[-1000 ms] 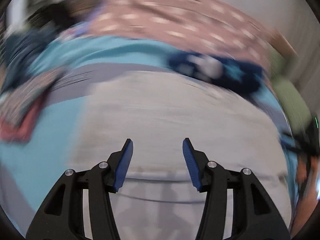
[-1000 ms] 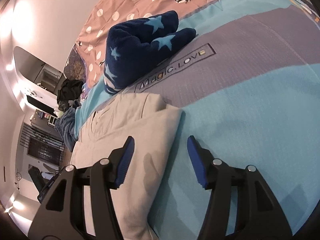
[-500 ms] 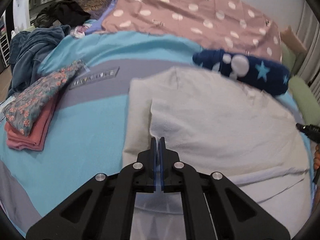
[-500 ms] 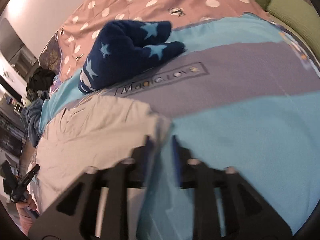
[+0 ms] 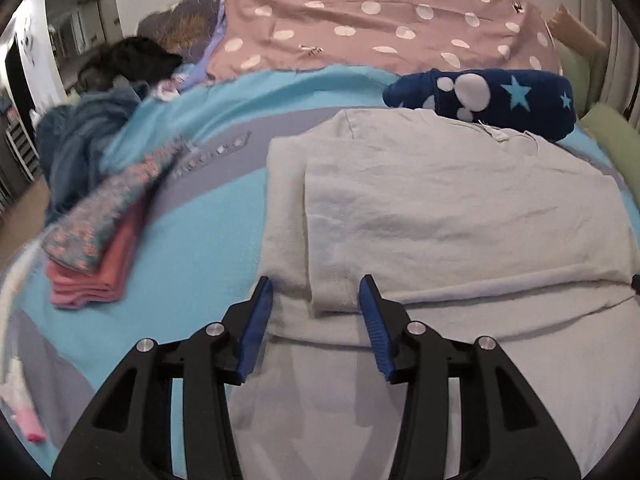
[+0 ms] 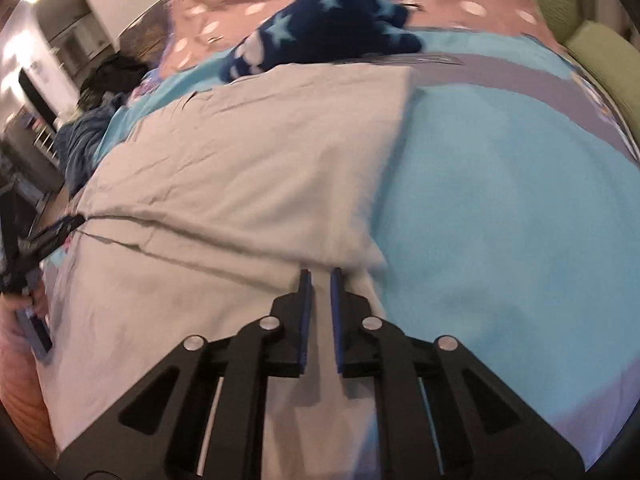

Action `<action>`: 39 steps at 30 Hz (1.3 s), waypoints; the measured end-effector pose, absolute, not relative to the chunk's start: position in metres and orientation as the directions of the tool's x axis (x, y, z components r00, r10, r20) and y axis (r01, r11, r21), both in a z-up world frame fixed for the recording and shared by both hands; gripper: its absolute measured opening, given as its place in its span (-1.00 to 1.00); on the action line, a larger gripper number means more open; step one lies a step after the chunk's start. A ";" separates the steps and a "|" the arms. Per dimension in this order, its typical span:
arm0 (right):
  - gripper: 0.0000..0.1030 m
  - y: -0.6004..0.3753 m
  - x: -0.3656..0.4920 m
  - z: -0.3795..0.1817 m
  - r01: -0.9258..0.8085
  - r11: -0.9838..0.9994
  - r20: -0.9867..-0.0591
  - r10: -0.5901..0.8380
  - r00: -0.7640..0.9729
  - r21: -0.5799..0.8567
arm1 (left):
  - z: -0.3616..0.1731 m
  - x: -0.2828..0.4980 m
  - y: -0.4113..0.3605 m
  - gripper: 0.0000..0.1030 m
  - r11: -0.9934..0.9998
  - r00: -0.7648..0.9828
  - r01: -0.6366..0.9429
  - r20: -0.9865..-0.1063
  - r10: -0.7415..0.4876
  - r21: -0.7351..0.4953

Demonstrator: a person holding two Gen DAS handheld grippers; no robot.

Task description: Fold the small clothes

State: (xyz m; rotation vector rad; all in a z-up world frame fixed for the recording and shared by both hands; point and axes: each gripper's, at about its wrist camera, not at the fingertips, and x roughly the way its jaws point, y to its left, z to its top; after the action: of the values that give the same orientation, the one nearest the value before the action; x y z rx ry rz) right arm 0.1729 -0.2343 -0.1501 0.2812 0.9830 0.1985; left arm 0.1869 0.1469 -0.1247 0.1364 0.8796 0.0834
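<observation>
- The cream garment (image 5: pixel 460 208) lies spread on the bed (image 5: pixel 208 232), on its turquoise and grey-lilac cover, with one side panel folded in over the middle.
- In the left wrist view the left gripper (image 5: pixel 316 300) hangs over the garment's near edge; its blue fingers (image 5: pixel 256 320) stand apart and are opening, one on each side of a small folded corner of cloth, and neither pad presses on it.
- In the right wrist view the right gripper (image 6: pixel 319 292) sits at the near right corner of the garment's folded panel; its fingers (image 6: pixel 304 312) are almost together and closing, with only a narrow gap left. Cloth shows in that gap, but whether it is pinched I cannot tell.
- The left gripper also shows at the far left of the right wrist view, at the garment's opposite edge, held by a hand (image 6: pixel 20 312).
- A navy star-patterned fleece (image 5: pixel 492 100) lies just beyond the garment's far edge, touching it.
- A stack of folded clothes (image 5: pixel 100 248), floral on top of pink, sits to the left, apart from the garment.
- A pink polka-dot sheet (image 5: pixel 380 28) covers the head of the bed.
</observation>
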 end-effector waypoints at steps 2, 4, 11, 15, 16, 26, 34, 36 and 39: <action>-0.75 -0.246 0.147 -0.140 -0.008 0.941 -0.775 0.282 0.566 0.337 | -0.117 0.173 0.149 -0.08 0.987 0.644 0.010 -0.756 0.117 0.161; -0.61 -0.254 0.120 -0.132 -0.001 0.941 -0.759 0.272 0.591 0.337 | -0.107 0.153 0.157 0.00 0.987 0.668 0.019 -0.737 0.104 0.157; -0.41 -0.258 0.040 -0.142 0.029 0.905 -0.752 0.335 0.568 0.424 | -0.104 0.075 0.213 0.30 0.997 0.653 -0.025 -0.756 -0.043 -0.079; -0.41 -0.252 -0.010 -0.143 -0.017 0.885 -0.725 0.392 0.567 0.465 | -0.116 0.029 0.239 0.30 0.982 0.619 -0.035 -0.776 -0.123 -0.183; -0.41 -0.251 -0.016 -0.143 -0.023 0.880 -0.722 0.403 0.562 0.474 | -0.118 0.021 0.243 0.30 0.981 0.613 -0.033 -0.779 -0.131 -0.191; -0.13 -0.249 -0.102 -0.150 -0.009 0.797 -0.670 0.513 0.537 0.604 | -0.128 -0.055 0.274 0.39 0.965 0.605 -0.045 -0.776 -0.179 -0.258; 0.05 -0.246 -0.134 -0.157 -0.001 0.764 -0.651 0.551 0.522 0.646 | -0.144 -0.089 0.278 0.91 0.945 0.607 -0.019 -0.755 -0.248 -0.326; 0.06 -0.248 -0.140 -0.159 0.003 0.750 -0.642 0.563 0.520 0.661 | -0.148 -0.095 0.281 0.95 0.935 0.587 -0.027 -0.763 -0.271 -0.353; 0.06 -0.251 -0.146 -0.166 0.012 0.721 -0.622 0.589 0.516 0.693 | -0.148 -0.104 0.287 0.95 0.927 0.579 -0.018 -0.759 -0.297 -0.376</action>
State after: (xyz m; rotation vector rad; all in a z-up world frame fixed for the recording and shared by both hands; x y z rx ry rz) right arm -0.1463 -0.2513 -0.1657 0.7017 0.9806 0.3822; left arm -0.1040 0.2868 -0.1485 -0.3638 0.9445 -0.1673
